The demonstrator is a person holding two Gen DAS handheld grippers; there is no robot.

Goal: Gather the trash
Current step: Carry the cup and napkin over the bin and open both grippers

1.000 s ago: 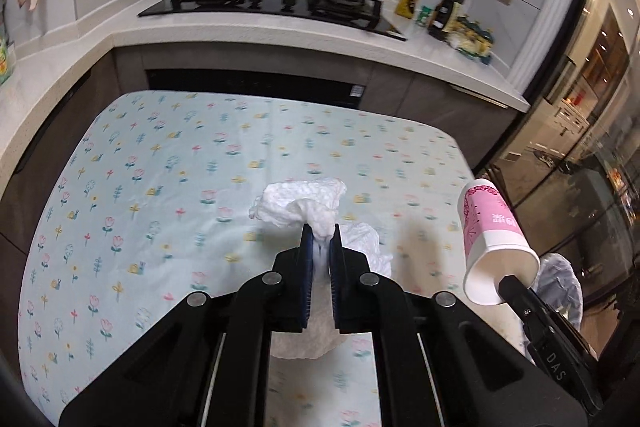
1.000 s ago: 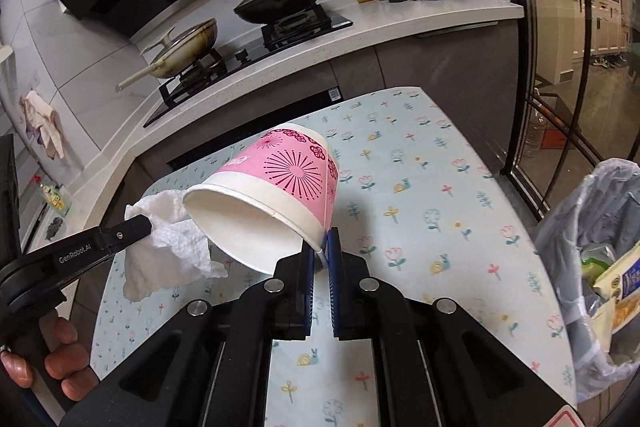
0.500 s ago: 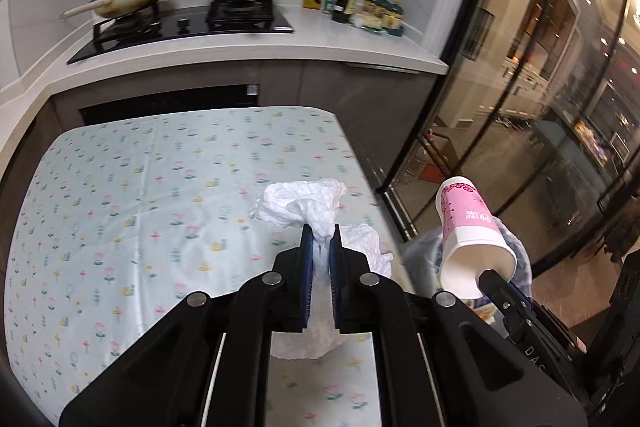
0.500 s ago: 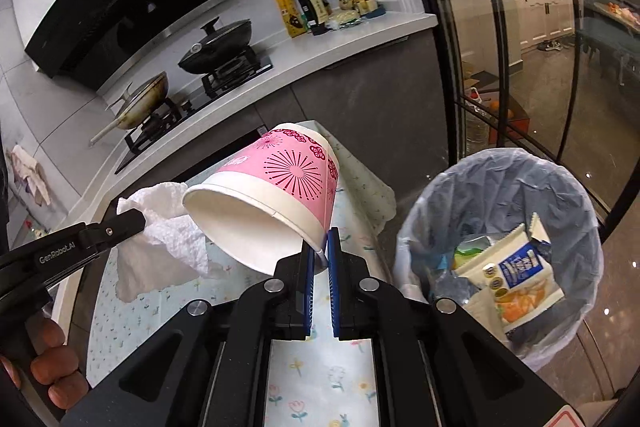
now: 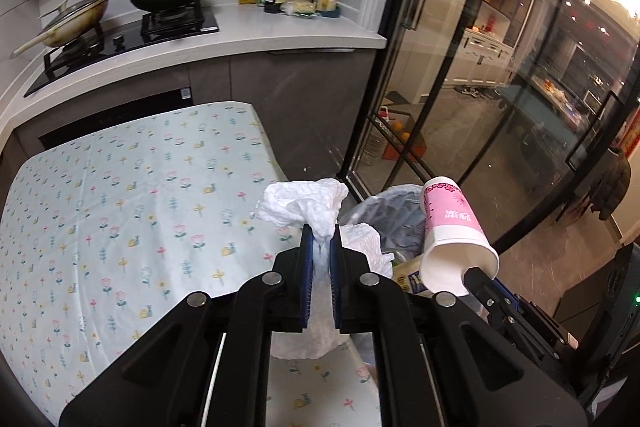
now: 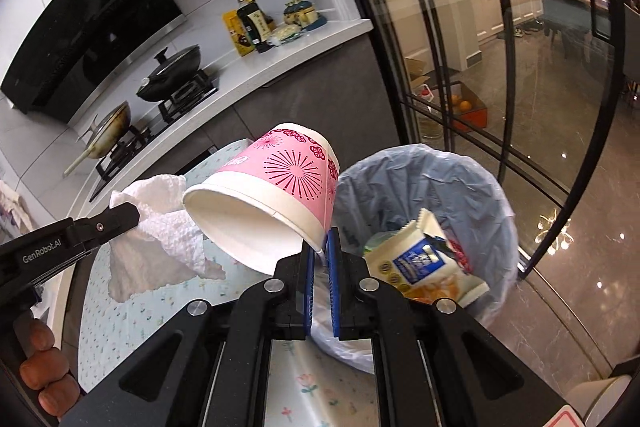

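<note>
Grippers both loaded; left gripper (image 5: 320,247) has jaws nearly together, clamped on a crumpled white tissue (image 5: 304,205), w/ more of it hanging below the fingers; right gripper (image 6: 320,251) is pinched almost closed on the rim of a pink paper cup (image 6: 272,187), cup tipped, mouth toward the camera. Change vs a second ago: both views were over the floral-cloth table (image 5: 120,207) facing the stove, no bin beneath; now they've swung right, and the lined trash bin (image 6: 460,179) w/ snack wrappers (image 6: 424,259) inside sits just past the table edge. Judgement: carry phase about done, drop is next. Pose: right gripper is forward, cup near the bin's near rim, seemingly not fully over the opening; left gripper is held alongside to its left, tissue at the table corner beside the bin, short of the opening.
</note>
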